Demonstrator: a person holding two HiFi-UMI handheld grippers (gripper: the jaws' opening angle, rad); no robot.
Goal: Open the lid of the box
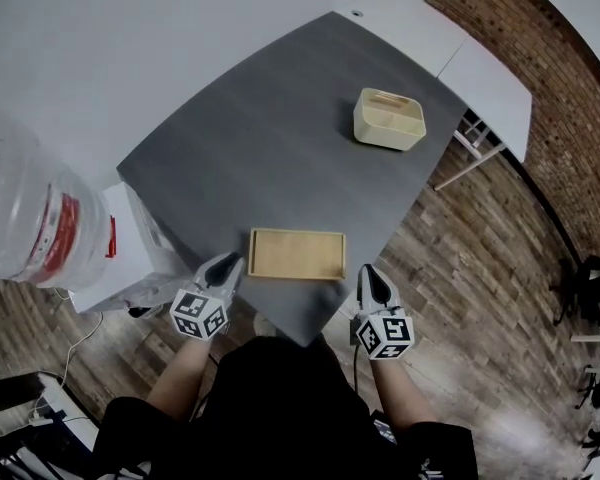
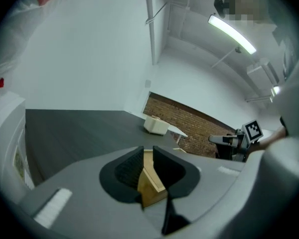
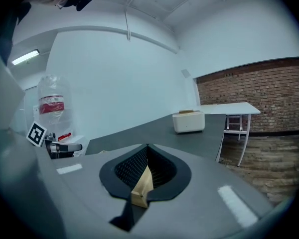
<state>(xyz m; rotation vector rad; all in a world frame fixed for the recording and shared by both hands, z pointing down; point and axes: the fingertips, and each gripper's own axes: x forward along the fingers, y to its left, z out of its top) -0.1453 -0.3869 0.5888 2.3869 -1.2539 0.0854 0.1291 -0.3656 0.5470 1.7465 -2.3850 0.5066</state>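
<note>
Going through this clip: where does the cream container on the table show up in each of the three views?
Head view: cream container upper right of centre, on the far part of the grey table.
Left gripper view: small, near centre, at the table's far end.
Right gripper view: right of centre, at the table's far edge.
Shared landmark: the brick wall beyond it.

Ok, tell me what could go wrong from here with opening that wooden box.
1. The wooden box lies near the table's front edge; a shove could slide it off.
2. The right gripper is shut at the box's right end, so it can only push, not pinch the lid.
3. The left gripper has its jaws barely apart at the left end; they may miss the lid's rim and drag the whole box.
</note>
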